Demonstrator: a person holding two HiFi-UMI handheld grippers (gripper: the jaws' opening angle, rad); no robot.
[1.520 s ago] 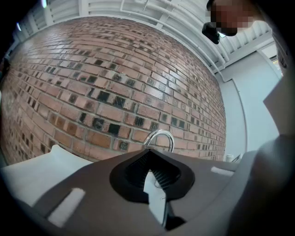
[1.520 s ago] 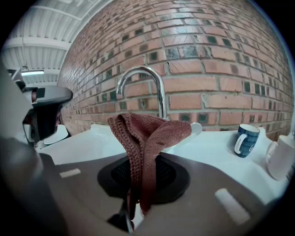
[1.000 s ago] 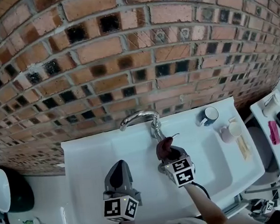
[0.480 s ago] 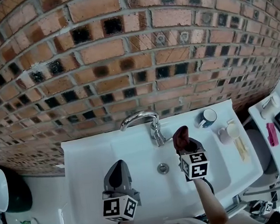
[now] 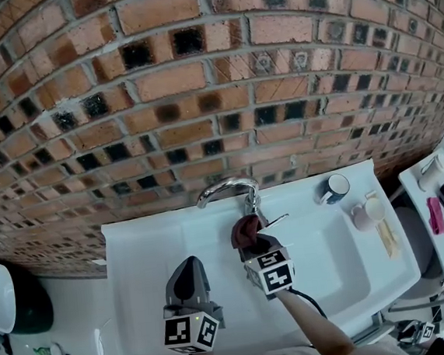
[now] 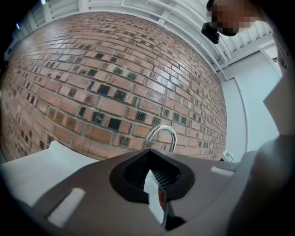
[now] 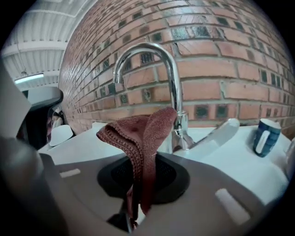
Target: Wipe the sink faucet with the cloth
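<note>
Faucet [image 7: 173, 78] wipe: cloth at the base, stroke in hand.

My right gripper [image 5: 250, 239] is clamped on the maroon cloth [image 7: 143, 133], whose folded top stands up out of the jaws and sits right in front of the faucet's lower column, just left of the lever [image 7: 221, 131]. I cannot tell from either view whether it actually touches the metal. My left gripper [image 5: 185, 266] hangs over the near left of the sink [image 5: 135, 244], jaws together with nothing between them. I judge this to be the wiping step itself, with the base and column being worked and the arched spout above yet to be done. Next I would press the cloth onto the column and run it up and over the arch, keeping clear of the lever. I can read no brand or writing on the faucet, the cloth or the blue mug [image 7: 266, 136].
</note>
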